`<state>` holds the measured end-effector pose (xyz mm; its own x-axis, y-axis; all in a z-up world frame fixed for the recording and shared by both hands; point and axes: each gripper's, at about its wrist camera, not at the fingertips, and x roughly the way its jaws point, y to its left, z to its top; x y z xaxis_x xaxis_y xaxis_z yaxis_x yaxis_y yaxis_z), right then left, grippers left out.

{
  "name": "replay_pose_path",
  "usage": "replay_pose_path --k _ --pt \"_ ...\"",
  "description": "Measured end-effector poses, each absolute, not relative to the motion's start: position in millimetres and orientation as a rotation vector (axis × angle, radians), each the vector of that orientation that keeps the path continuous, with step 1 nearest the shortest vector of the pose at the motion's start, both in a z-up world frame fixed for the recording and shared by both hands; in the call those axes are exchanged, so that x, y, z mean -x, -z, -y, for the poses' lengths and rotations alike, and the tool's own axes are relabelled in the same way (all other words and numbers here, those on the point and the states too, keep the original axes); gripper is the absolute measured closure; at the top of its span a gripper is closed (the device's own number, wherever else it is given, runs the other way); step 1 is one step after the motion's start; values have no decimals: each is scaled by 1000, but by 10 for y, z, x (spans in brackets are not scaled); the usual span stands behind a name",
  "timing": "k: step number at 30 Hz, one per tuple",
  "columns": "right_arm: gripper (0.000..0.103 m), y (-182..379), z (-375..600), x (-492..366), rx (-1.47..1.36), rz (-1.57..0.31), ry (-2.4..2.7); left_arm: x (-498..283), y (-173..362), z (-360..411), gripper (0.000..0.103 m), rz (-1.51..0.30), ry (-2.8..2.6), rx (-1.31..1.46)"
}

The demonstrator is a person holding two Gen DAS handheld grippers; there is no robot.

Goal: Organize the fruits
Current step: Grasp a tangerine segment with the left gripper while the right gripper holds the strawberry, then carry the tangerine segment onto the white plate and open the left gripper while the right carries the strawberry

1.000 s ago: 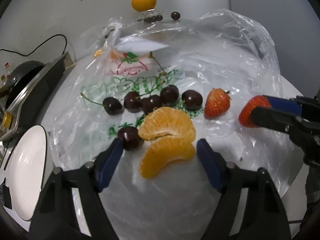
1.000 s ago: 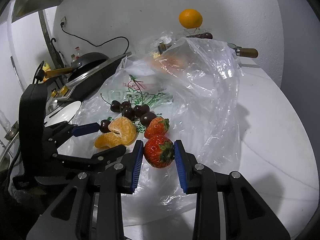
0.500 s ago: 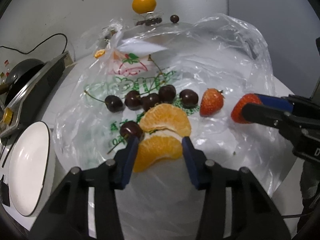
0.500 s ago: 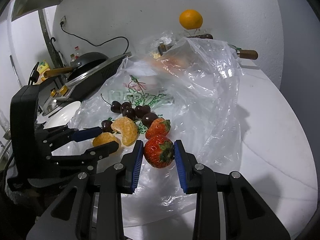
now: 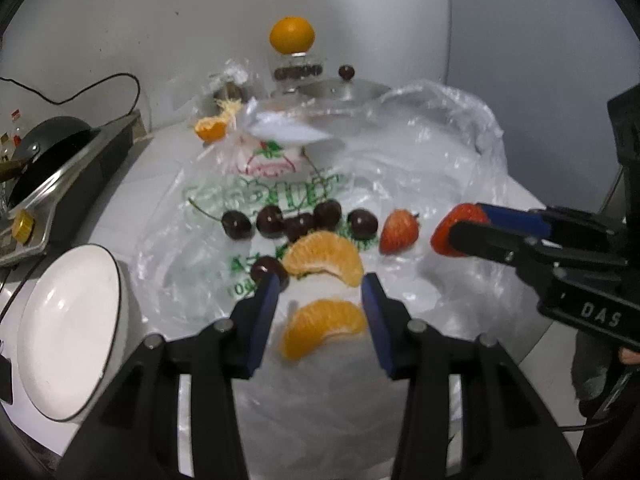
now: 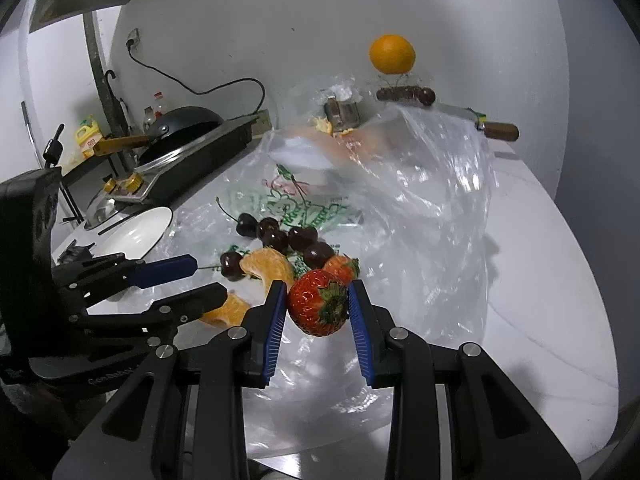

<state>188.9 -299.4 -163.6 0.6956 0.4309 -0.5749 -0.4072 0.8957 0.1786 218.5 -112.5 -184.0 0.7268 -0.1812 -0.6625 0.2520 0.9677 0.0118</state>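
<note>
A white wall backs a white tabletop (image 6: 540, 260), most of it covered by a crumpled clear plastic bag (image 5: 420, 160) with green and red print.

The left gripper (image 5: 320, 284) has just been closing its fingers, and they now grasp an orange segment (image 5: 324, 328) that sits between the blue pads, a little back from the tips. Just past the tips lies a second orange segment (image 5: 324, 258). A single dark cherry (image 5: 269, 269) touches the tip of the left finger. Further ahead a row of cherries (image 5: 298, 222) rests on the bag, and to the right of that row lies a loose strawberry (image 5: 399, 231). A white plate (image 5: 68, 332) stands to the left of the fingers, off the bag.

The right gripper (image 6: 317, 292) has its fingers clenched on a strawberry (image 6: 318, 306), which is pinched at the tips with its green leaves facing the camera. The loose strawberry lies directly beyond it.

Far ahead of both pairs of fingers, near the wall, a whole orange (image 5: 291, 35) sits on a small stand. A knife with a wooden handle (image 6: 498, 131) lies to its right, and a dark pan on a stove (image 6: 180, 128) is off to the left.
</note>
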Motion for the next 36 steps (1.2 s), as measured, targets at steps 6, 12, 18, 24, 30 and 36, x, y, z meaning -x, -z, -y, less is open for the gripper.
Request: replay_pose_path --k 6,12,18,24,30,36 --pt "70 1540 2923 -1860 -17 -636 -462 -2194 1836 1036 59 -724 264 -75" --pt "70 1602 2909 -1855 -19 -656 -452 -2235 2053 1015 58 -790 294 -68" --pt "70 1641 2921 -1864 -23 -663 -456 -2300 2206 1058 54 -827 273 -114" --pt "70 1678 2930 -1886 -36 -672 -463 -2274 2237 1015 63 -808 337 -106" --pt "70 1660 2942 -1901 -38 -671 -458 -2253 2193 969 80 -799 348 -101" --pt "70 1625 2901 -1898 -31 -668 -452 -2232 2169 905 84 -799 363 -66"
